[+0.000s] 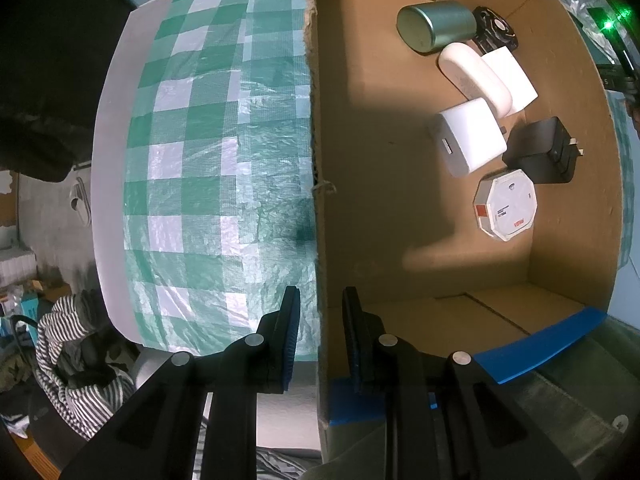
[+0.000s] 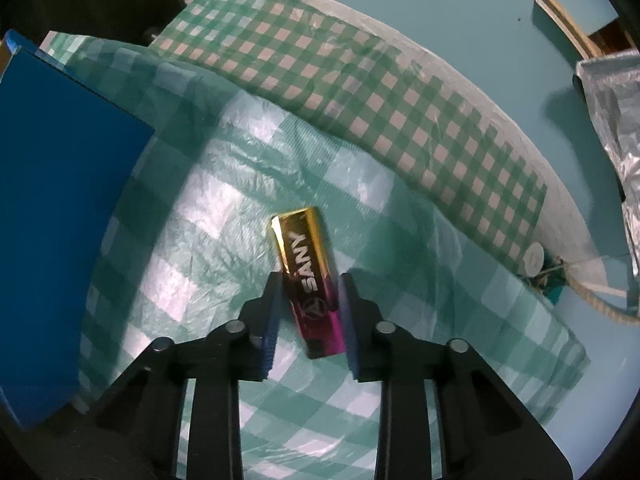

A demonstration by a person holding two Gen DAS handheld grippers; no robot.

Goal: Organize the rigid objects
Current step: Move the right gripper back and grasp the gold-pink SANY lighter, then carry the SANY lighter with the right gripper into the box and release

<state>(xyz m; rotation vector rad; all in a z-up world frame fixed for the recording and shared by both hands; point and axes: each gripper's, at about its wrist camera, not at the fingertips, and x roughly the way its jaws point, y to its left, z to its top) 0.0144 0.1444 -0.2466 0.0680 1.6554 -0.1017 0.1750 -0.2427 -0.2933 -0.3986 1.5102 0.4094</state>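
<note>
Item: gold-magenta bar (image 2: pixel 308 280), pinched between right gripper (image 2: pixel 308 312) fingers. Left gripper (image 1: pixel 320 336) clamps cardboard box (image 1: pixel 568 128) wall. Step: pick. Next: likely lift, carry into box.

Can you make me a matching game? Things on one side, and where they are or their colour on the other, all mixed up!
Things:
1. tin
2. plug
3. bar
4. box

Clues:
A. between the right gripper's fingers
B. brown cardboard with blue tape
C. black, with metal prongs
D. green, lying on its side

Pairs: 1-D, 2-C, 3-A, 4-B
</note>
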